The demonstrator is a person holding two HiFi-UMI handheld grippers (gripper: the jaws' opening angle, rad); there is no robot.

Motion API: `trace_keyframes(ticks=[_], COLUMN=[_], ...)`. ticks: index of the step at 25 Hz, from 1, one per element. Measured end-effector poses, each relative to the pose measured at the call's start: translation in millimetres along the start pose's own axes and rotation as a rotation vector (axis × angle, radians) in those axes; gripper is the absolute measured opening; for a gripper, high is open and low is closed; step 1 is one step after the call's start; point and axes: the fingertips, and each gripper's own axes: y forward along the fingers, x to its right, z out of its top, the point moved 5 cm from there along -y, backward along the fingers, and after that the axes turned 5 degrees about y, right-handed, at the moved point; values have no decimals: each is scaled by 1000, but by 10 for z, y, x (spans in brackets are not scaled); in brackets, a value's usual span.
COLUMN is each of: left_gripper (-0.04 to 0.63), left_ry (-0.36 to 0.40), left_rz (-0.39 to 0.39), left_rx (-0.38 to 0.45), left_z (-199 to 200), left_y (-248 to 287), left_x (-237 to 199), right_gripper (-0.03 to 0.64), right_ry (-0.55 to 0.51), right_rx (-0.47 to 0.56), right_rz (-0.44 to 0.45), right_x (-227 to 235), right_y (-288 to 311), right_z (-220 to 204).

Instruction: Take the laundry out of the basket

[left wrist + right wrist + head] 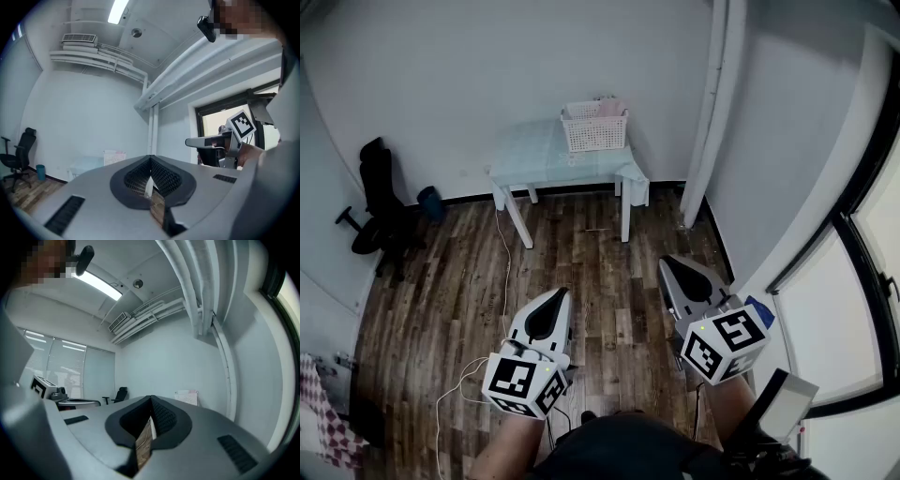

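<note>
Head view: the left gripper (pixel 553 302) and right gripper (pixel 670 267) hover over the floor, jaws clenched on nothing. The basket (pixel 594 131) of laundry (pixel 609 106) sits on the worktop (pixel 534 159), far ahead of them.

Left gripper view: the basket (pixel 114 157) stands well beyond the shut jaws, leftward.

Right gripper view: the basket (pixel 186 397) stands beyond the jaws, rightward.

The step looks like the approach; next, walk up and open the jaws. A cable (pixel 502 253) crosses the floor ahead of the left jaws.

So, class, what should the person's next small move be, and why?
Probably step forward toward the table: the white basket of laundry sits on it across the wood floor, far beyond the left tool and right tool, both shut and empty, so nothing can be reached yet.
</note>
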Motion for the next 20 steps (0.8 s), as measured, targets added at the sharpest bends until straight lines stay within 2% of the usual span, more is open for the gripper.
trace_keyframes(ticks=[20], left_gripper=[9], left_ry=[-27], left_rz=[-2], left_rx=[13], left_z=[-76], left_y=[-135], left_x=[-377], right_gripper=[17], right_ry=[28], right_rx=[-12], right_rz=[-33], right_x=[-201], right_y=[256], right_z=[-50])
